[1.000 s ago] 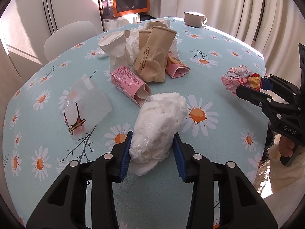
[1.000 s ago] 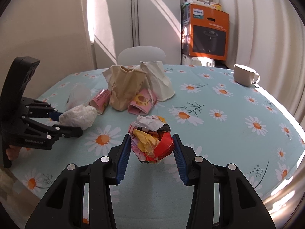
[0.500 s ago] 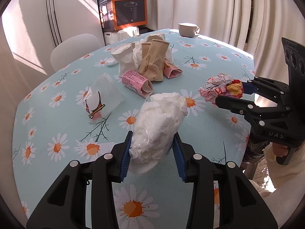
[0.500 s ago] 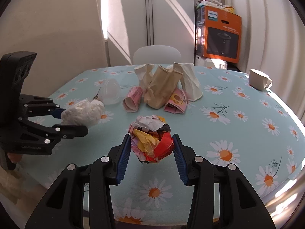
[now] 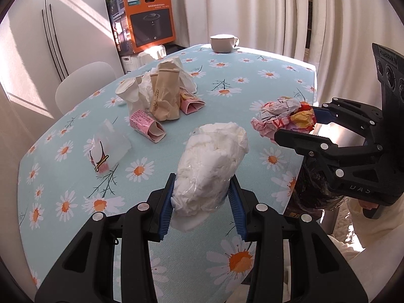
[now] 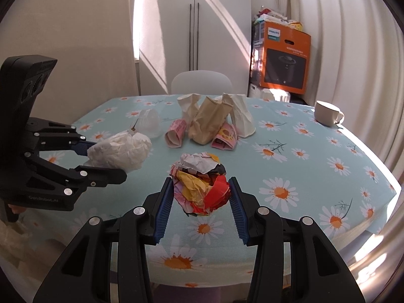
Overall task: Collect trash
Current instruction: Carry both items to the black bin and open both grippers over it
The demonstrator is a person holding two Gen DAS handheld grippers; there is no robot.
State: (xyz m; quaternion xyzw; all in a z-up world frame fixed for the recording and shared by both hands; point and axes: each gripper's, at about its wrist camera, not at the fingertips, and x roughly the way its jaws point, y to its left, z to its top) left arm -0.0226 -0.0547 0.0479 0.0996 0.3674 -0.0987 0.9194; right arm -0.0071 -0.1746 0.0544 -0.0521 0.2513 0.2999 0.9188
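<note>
A white bag of crumpled tissue [image 5: 210, 166] is clamped between the blue pads of the left hand-held gripper [image 5: 202, 203] and is held above the near part of the counter [image 5: 75, 176], which is covered by a daisy-print cloth. A crumpled ball of coloured wrapper [image 6: 200, 184] is gripped by the right hand-held gripper [image 6: 200, 205], raised over the counter's near edge. The two loads are carried side by side, apart. On the far part of the counter, crushed paper cups [image 6: 209, 123] and a clear plastic cup [image 6: 150, 123] are left lying, and a white mug [image 6: 327, 113] is seen at the far right.
</note>
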